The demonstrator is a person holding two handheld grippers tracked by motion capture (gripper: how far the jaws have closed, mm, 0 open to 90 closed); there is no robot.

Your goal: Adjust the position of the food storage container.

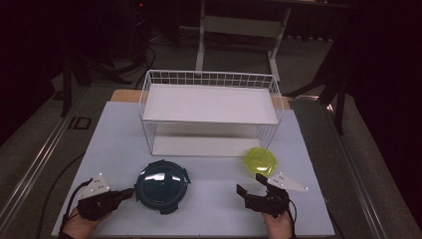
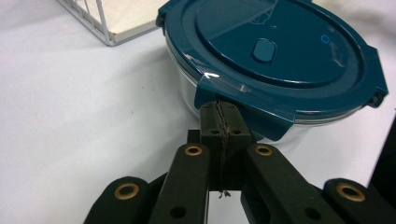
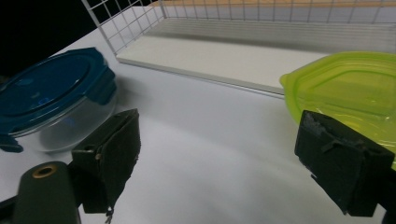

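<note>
Left tool (image 2: 219, 122), jaws pressed together, noses against the latch tab of a teal-lidded glass container (image 1: 162, 184) near the table's (image 1: 114, 134) front edge. Right tool (image 1: 255, 185) sits spread just short of a lime-green container (image 1: 260, 160). Behind both stands a white wire rack (image 1: 209, 110).

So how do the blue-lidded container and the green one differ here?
The blue-lidded container is larger, with a clear glass body and dark teal lid with latch flaps; the green container is smaller and translucent yellow-green throughout. The shut left gripper reaches the blue one; the open right gripper faces the green one. Both are lidded, on the table.
</note>
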